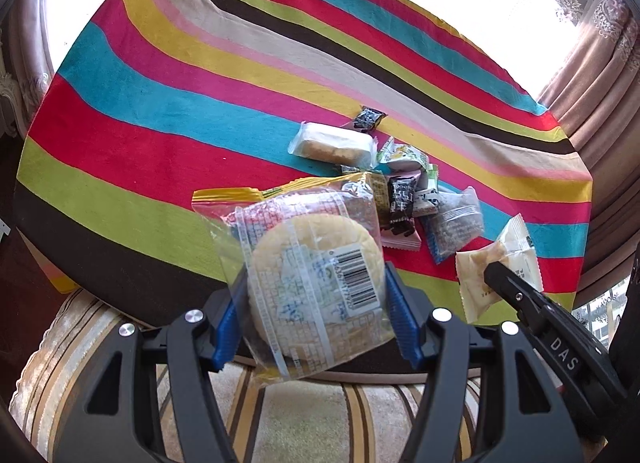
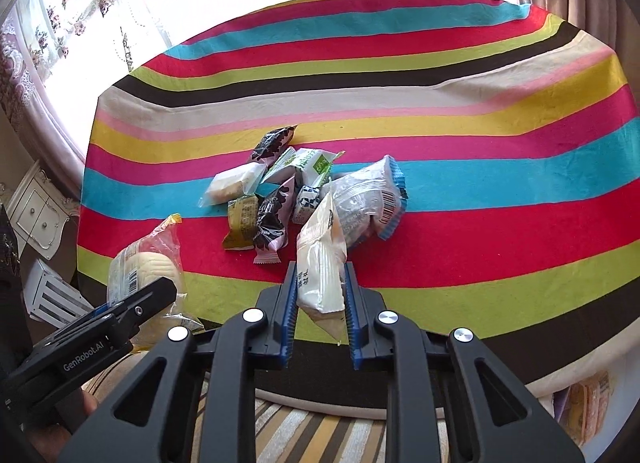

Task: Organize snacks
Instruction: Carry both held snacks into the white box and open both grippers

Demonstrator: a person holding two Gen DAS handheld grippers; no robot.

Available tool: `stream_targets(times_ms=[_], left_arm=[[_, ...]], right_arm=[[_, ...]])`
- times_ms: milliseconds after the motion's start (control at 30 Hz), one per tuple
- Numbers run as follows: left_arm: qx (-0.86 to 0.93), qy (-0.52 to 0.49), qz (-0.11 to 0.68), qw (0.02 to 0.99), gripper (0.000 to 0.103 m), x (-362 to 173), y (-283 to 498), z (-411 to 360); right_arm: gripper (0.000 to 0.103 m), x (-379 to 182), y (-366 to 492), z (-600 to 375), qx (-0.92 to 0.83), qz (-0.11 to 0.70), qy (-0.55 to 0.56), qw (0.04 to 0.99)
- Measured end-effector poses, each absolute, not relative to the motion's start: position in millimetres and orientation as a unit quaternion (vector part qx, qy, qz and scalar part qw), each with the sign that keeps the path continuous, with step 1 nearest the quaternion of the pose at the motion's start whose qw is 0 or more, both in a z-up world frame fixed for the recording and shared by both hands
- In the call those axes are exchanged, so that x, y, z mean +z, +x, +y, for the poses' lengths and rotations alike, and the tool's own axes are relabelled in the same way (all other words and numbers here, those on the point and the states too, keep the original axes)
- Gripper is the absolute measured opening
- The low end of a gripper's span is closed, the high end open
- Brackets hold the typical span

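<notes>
Blue pads (image 1: 230, 319) of the left gripper (image 1: 310, 303) squeeze a round rice cracker pack (image 1: 316, 283) from both sides. The pack is clear, with a barcode on it, and it sticks up above the near edge of the table.

The right gripper (image 2: 320, 295) is closed on a small white snack pack (image 2: 322, 263). Its jaws are close together, and the pack stands up tall between them. The bottom corner of the pack hangs down past the pads.

Both grippers are at the near edge of the striped tablecloth (image 2: 480, 111), with the left one just beside the right one.

A pile of snacks (image 2: 288, 191) lies in the middle of the cloth, just past the two grippers. In it are a pale cake bar (image 1: 332, 145), a black wrapper (image 1: 400, 199), a green and white one (image 2: 316, 165) and a clear pack with blue ends (image 2: 372, 199). Some packs lie on top of others, so I cannot count them well.

The far half of the cloth and its left and right sides have lots of room. Curtains (image 1: 600, 75) hang behind the table. A striped cushion (image 1: 300, 415) sits below the grippers.
</notes>
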State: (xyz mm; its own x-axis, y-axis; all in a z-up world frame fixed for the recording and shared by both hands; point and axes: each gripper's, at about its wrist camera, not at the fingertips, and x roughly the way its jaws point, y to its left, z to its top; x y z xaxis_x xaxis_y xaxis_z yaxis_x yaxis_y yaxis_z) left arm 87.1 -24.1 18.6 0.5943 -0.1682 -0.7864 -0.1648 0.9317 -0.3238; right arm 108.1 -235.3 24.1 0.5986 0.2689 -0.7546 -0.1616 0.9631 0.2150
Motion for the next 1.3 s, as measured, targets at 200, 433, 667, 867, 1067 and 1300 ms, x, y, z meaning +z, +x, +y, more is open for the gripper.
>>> stream_targets(times_ms=[200, 433, 667, 867, 1067, 1300], left_arm=[[-0.018, -0.172, 0.452, 0.875, 0.062, 24.3, 79.3, -44.3], [-0.046, -0.149, 0.456, 0.876, 0.062, 28.9, 72.2, -78.1], [-0.079, -0.124, 0.461, 0.875, 0.062, 33.7, 70.8, -119.0], [-0.115, -0.098, 0.464, 0.873, 0.062, 38.3, 68.7, -163.3], [-0.156, -0.066, 0.465, 0.869, 0.062, 42.0, 63.2, -211.6], [-0.201, -0.024, 0.465, 0.862, 0.062, 41.1, 52.9, -265.2]], right_arm=[[0.021, 24.0, 96.3, -261.1, 0.113, 0.433, 0.09, 0.89], [0.021, 24.0, 82.9, -291.8, 0.095, 0.432, 0.111, 0.89], [0.021, 23.9, 68.5, -329.7, 0.077, 0.43, 0.138, 0.889], [0.021, 25.0, 52.4, -369.1, 0.055, 0.424, 0.155, 0.891], [0.021, 22.1, 33.6, -412.0, 0.022, 0.418, 0.174, 0.891], [0.021, 12.6, 7.0, -464.1, -0.024, 0.419, 0.19, 0.888]])
